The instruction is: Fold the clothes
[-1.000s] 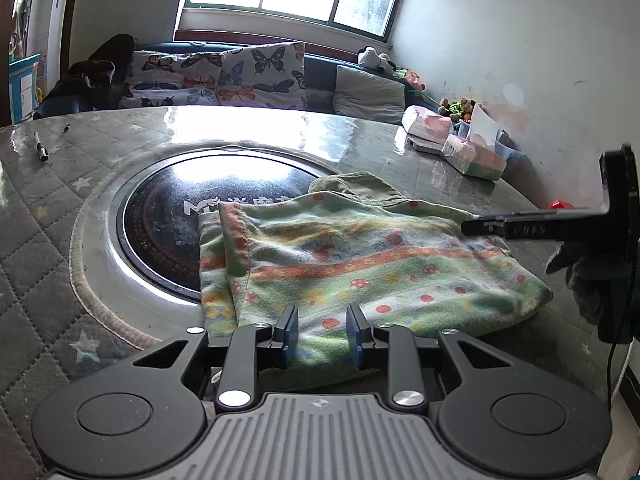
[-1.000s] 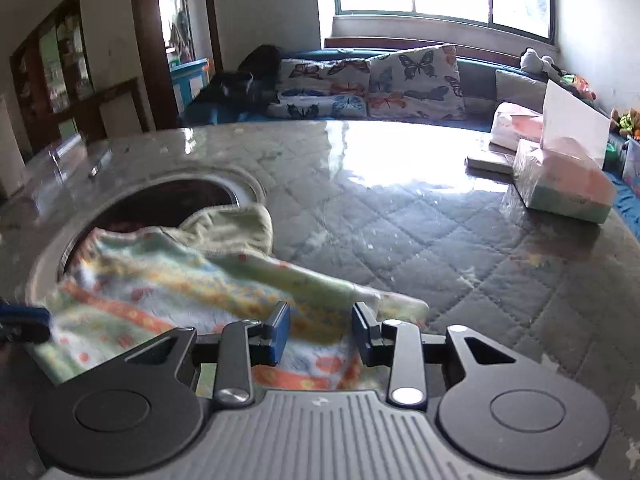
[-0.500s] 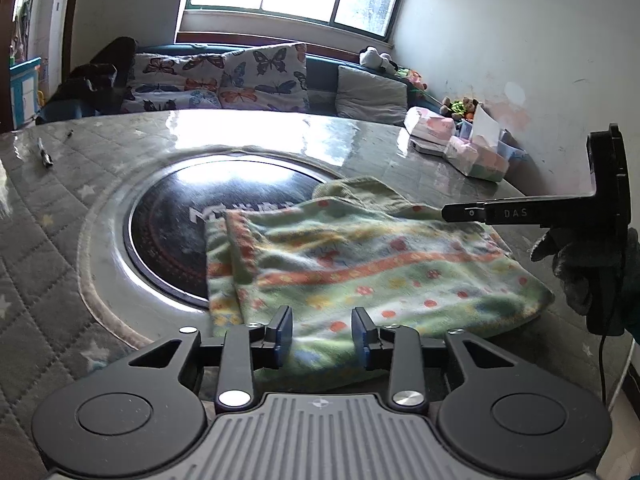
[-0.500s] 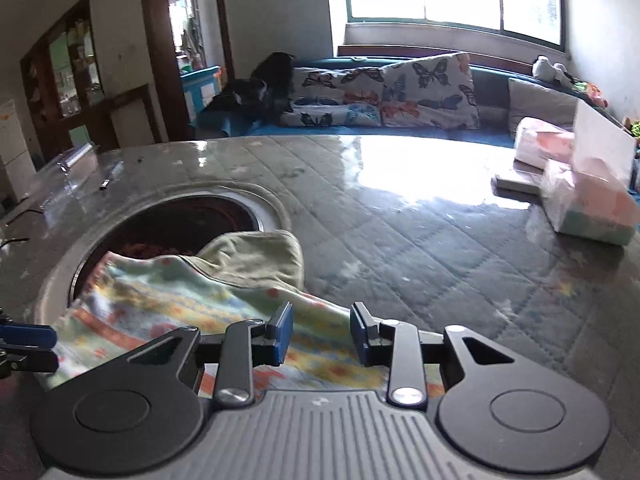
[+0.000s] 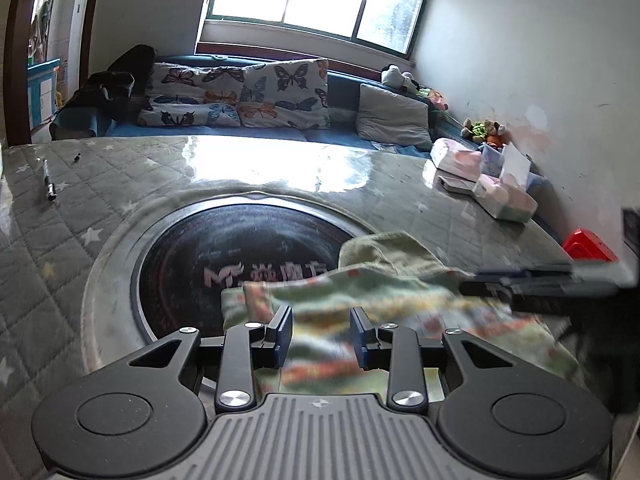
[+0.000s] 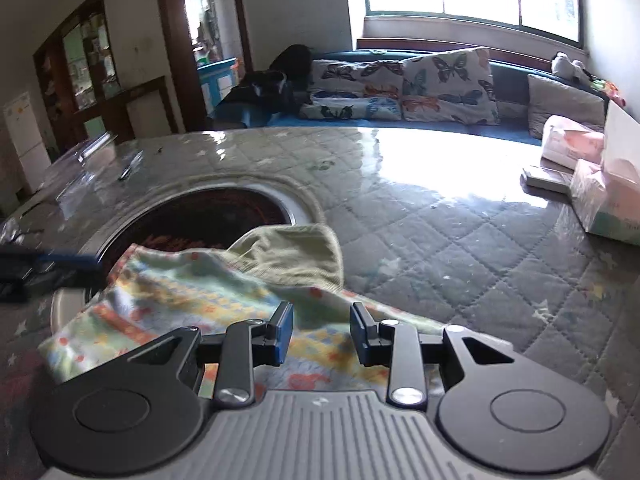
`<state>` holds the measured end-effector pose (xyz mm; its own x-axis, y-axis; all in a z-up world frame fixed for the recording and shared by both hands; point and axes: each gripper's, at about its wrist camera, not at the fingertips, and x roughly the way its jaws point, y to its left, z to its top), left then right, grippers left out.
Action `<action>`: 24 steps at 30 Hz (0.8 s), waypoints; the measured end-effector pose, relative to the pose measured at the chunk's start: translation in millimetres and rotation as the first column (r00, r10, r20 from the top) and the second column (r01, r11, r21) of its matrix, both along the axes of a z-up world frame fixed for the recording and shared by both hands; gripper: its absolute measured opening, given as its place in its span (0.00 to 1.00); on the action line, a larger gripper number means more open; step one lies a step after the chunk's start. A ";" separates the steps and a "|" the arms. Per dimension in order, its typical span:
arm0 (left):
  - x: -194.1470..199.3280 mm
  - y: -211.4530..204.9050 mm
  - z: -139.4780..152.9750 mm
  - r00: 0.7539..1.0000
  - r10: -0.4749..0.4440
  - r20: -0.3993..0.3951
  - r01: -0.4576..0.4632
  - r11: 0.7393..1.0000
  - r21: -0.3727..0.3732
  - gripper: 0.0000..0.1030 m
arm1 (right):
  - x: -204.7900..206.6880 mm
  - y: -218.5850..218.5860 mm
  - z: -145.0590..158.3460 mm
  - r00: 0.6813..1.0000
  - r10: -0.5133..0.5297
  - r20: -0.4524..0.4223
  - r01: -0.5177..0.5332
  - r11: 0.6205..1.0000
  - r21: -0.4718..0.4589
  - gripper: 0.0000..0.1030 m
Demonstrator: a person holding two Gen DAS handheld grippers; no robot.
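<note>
A folded green garment [image 5: 360,304] with orange stripes and a mushroom print lies on the round table, partly over the dark centre disc [image 5: 240,256]. Its plain olive part [image 6: 296,252] sticks out at the far edge. My left gripper [image 5: 320,334] hovers open above the near edge of the cloth, nothing between its fingers. My right gripper [image 6: 320,332] also stands open over the cloth's near right part. The right gripper's fingers [image 5: 532,284] reach in from the right in the left wrist view, blurred. The left gripper's fingertips [image 6: 60,260] show at the left in the right wrist view.
The quilted table cover [image 6: 460,240] stretches right of the cloth. Tissue boxes [image 5: 504,196] and a pink pack [image 5: 456,156] stand at the far right edge. A pen [image 5: 49,180] lies far left. A sofa with butterfly cushions [image 5: 240,96] runs behind the table.
Both grippers have pulled back and risen from the garment, staying open. The cloth lies where it was.
</note>
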<state>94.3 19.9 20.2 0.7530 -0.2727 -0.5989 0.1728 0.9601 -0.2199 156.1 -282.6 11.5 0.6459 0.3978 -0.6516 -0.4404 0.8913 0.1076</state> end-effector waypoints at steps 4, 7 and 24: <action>21.3 -2.1 -9.3 0.999 0.020 -0.032 -0.020 1.000 0.017 0.32 | -9.5 3.6 -3.6 1.000 0.027 -0.011 -0.027 1.000 -0.006 0.39; 26.5 -1.2 -16.9 0.998 0.028 -0.057 -0.026 0.999 0.033 0.32 | -20.0 4.6 -3.2 0.999 0.048 -0.005 -0.048 0.999 -0.003 0.45; -40.5 -50.7 -14.4 0.989 -0.146 0.014 0.145 0.986 0.080 0.41 | -88.5 17.4 -0.9 0.985 0.141 0.097 -0.131 0.986 -0.103 0.72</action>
